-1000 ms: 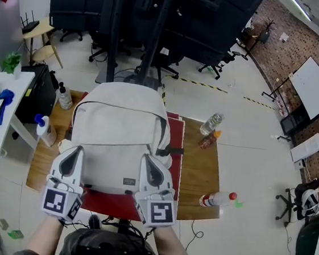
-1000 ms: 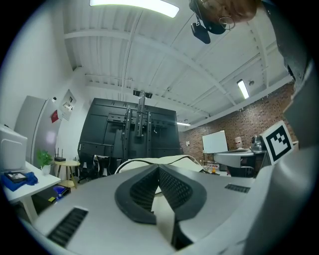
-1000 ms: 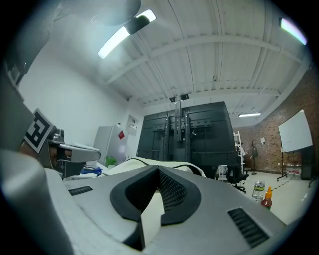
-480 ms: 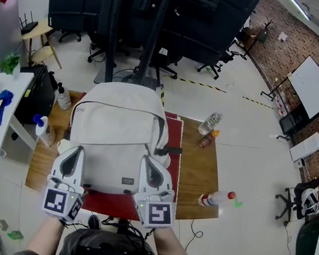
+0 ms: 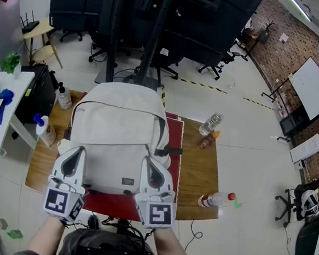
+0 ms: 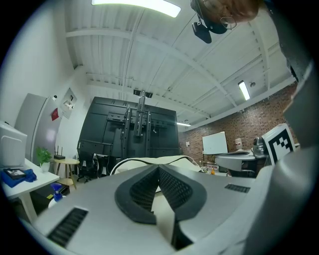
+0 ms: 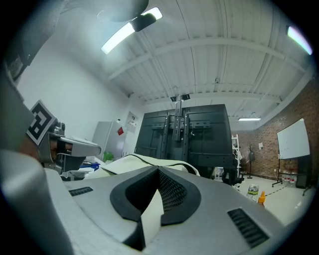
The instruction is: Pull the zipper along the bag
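Observation:
A cream backpack [image 5: 116, 142] lies flat on a red mat [image 5: 117, 204] on the wooden table [image 5: 198, 169]. Its dark zipper line [image 5: 121, 108] arcs across the upper part of the bag. My left gripper [image 5: 80, 149] and right gripper [image 5: 147, 158] hang side by side over the bag's lower half, pointing away from me. Both are shut with nothing between the pads. In the left gripper view the closed jaws [image 6: 158, 169] point over the bag's cream bulge [image 6: 133, 162]. The right gripper view shows the same: closed jaws [image 7: 158, 170] with the bag [image 7: 132, 159] behind them. No zipper pull is visible.
A clear bottle [image 5: 211, 123] and a small orange one [image 5: 206, 140] stand right of the bag; a red-capped bottle [image 5: 215, 199] lies at the table's right front. A pump bottle [image 5: 64, 97] and spray bottle [image 5: 46, 130] stand left. A black frame [image 5: 153, 32] rises behind.

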Tool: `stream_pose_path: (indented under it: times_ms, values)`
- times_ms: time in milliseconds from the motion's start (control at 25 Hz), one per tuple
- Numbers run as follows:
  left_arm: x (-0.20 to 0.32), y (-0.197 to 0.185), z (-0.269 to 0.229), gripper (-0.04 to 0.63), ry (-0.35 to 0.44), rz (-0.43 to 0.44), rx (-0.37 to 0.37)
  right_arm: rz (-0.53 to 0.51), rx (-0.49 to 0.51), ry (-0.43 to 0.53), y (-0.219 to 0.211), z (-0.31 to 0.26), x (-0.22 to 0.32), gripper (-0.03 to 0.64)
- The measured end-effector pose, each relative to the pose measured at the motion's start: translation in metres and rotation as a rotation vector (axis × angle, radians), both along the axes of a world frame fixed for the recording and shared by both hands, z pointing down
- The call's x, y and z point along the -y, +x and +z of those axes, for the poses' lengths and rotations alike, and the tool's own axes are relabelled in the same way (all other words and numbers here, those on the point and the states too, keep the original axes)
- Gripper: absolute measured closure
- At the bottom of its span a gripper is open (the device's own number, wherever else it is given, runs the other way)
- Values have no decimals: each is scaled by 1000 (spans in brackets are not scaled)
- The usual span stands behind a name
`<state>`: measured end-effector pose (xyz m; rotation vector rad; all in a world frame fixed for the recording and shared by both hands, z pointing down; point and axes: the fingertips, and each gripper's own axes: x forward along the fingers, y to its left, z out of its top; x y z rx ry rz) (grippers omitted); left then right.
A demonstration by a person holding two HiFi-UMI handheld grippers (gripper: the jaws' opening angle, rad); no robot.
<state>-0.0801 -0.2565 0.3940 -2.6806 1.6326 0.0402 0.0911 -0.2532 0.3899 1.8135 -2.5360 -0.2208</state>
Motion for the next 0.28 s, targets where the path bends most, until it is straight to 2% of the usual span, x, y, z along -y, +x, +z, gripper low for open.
stream_pose_path:
  times_ms: [280]
  values:
    - [-1,4,6,589,-14,9,-15,-1,-6,-7,1,4,2,609]
